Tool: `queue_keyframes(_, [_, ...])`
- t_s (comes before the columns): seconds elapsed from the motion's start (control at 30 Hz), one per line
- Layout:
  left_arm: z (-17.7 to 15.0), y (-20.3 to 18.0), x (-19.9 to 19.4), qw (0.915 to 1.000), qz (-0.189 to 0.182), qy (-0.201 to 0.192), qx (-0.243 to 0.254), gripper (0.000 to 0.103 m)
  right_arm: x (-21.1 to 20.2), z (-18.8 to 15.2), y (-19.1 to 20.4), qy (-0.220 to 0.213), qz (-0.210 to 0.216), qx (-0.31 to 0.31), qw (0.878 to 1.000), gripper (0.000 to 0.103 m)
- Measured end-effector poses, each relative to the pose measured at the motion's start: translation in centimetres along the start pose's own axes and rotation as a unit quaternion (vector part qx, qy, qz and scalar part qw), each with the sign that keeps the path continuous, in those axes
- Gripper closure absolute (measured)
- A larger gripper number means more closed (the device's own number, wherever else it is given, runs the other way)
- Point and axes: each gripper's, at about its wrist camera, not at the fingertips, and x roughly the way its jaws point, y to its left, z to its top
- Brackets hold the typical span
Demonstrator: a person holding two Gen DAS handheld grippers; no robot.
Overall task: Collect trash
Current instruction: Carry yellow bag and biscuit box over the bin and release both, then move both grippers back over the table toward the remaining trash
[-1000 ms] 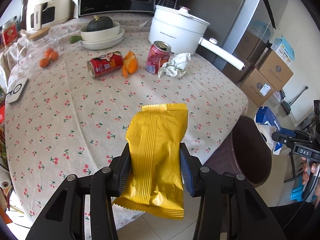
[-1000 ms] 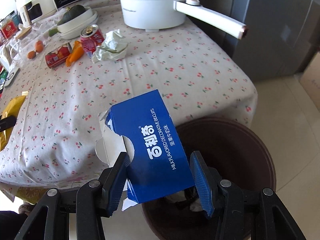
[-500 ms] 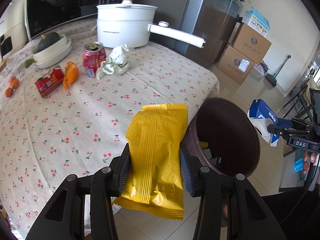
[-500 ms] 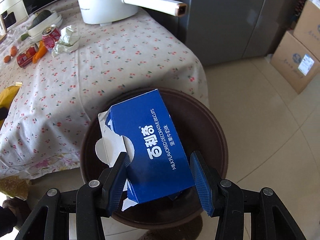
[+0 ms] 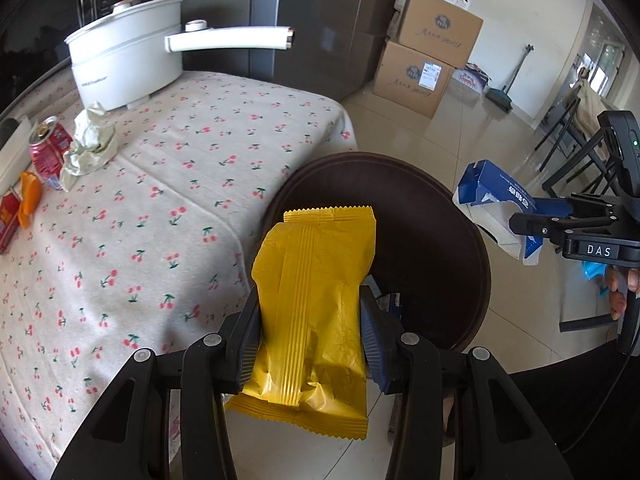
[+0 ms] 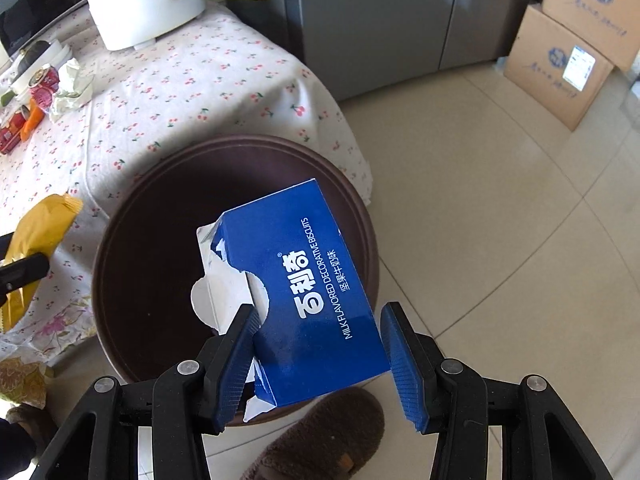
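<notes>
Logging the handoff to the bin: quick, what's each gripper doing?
Left gripper: shut on the yellow packet.
Right gripper: shut on the blue box.

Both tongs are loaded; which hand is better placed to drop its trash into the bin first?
Right. Its tongs hold the blue cardboard biscuit box squarely over the round dark brown bin. The left tongs' yellow foil wrapper hangs at the bin's near edge beside the tablecloth.

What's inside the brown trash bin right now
Mostly dark: the brown trash bin shows a shadowed interior. A few scraps peek out beside the yellow wrapper; the blue biscuit box hides the rest.
</notes>
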Motion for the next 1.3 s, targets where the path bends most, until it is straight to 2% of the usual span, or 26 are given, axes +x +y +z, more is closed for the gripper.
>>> queue_keyframes(0.13, [0.8, -0.9, 0.8, 0.9994, -0.014, -0.030, 0.014, 0.051, 0.3, -0.1, -0.8, 0.006, 0.004, 0.012, 1.000, 0.048])
queue_keyframes(0.17, [0.9, -0.9, 0.7, 0.9990, -0.012, -0.040, 0.013, 0.040, 0.3, -0.2, -1.0, 0.006, 0.005, 0.015, 1.000, 0.048])
queue_keyframes(0.2, [1.1, -0.9, 0.7, 0.9990, -0.008, -0.044, 0.008, 0.034, 0.3, -0.1, -1.2, 0.007, 0.006, 0.018, 1.000, 0.048])
queue_keyframes(0.23, [1.3, -0.7, 0.7, 0.9990, -0.003, -0.045, 0.001, 0.021, 0.3, -0.1, -1.3, 0.007, 0.006, 0.020, 1.000, 0.048])
queue_keyframes(0.27, [1.4, -0.5, 0.7, 0.9990, 0.003, -0.044, -0.006, 0.014, 0.3, -0.1, -1.4, 0.007, 0.008, 0.023, 1.000, 0.048])
queue_keyframes(0.53, [0.8, 2.7, -0.6, 0.9977, 0.045, -0.029, -0.042, 0.008, 0.6, 0.2, -0.7, 0.010, 0.014, 0.022, 1.000, 0.048])
queue_keyframes(0.77, [-0.6, 5.1, -2.4, 0.9952, 0.077, -0.018, -0.058, 0.007, 0.6, 0.9, 0.9, 0.006, 0.009, 0.014, 1.000, 0.046])
queue_keyframes(0.9, [-1.3, 6.5, -3.6, 0.9933, 0.089, -0.017, -0.072, 0.007, 0.1, 1.5, 2.1, -0.008, 0.022, 0.021, 1.000, 0.025])
queue_keyframes(1.3, [-3.0, 9.3, -7.0, 0.9875, 0.127, -0.029, -0.089, 0.003, -1.0, 3.4, 7.0, -0.033, 0.044, 0.010, 0.998, 0.018])
